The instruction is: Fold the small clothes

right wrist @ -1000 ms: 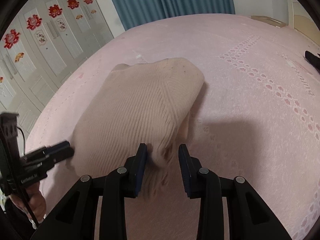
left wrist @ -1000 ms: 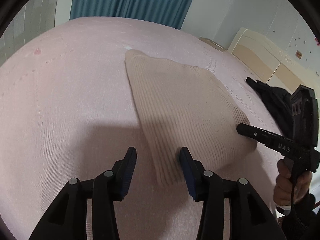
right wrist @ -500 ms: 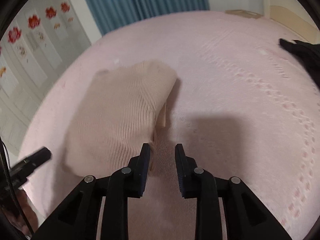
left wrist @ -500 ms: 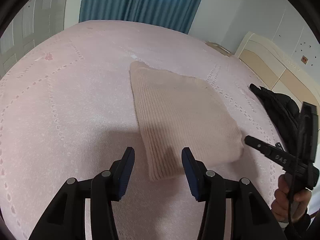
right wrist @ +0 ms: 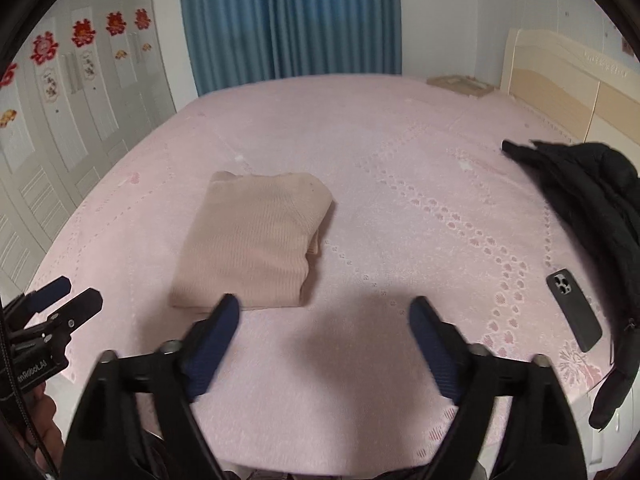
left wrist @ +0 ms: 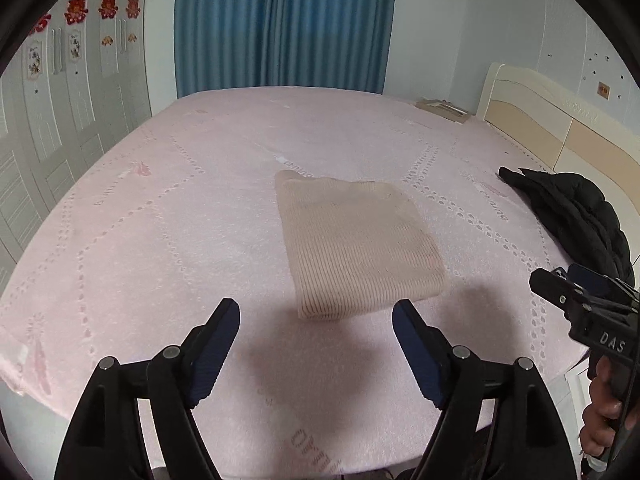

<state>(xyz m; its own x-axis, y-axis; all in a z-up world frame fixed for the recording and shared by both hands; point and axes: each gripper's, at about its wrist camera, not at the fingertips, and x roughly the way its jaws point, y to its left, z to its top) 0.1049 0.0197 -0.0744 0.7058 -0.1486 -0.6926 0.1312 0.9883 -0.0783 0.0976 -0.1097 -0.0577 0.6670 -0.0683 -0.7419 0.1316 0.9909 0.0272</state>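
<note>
The pink bed (left wrist: pixel 168 248) fills both views, its quilted cover patterned with dotted lines, blue curtains (right wrist: pixel 292 20) hanging at the far wall, white wardrobe doors (right wrist: pixel 60 120) with red paper cut-outs down one side and a cream headboard (left wrist: pixel 560 128) on the other. A black jacket (right wrist: pixel 592 200) lies heaped on the bed near the headboard side, one sleeve trailing over the near edge. Out in the middle of the bed sits the beige ribbed sweater (left wrist: pixel 356 244), folded into a neat rectangle, lying flat and on its own, well apart from the jacket. Here is the left gripper (left wrist: pixel 316 316), above the near part of the bed just short of the sweater's near edge, jaws opening wide with nothing between them, only bedcover below. And the right gripper (right wrist: pixel 324 310), off the sweater's near right corner, jaws opening too, empty, one blue pad overlapping the sweater's edge in view but not pinching it. A hand (left wrist: pixel 604 412) shows at the frame edge, wrapped around the right gripper's handle. Smallest of all, a dark phone (right wrist: pixel 574 310) lies camera-side up between the jacket and the bed's near edge.
</note>
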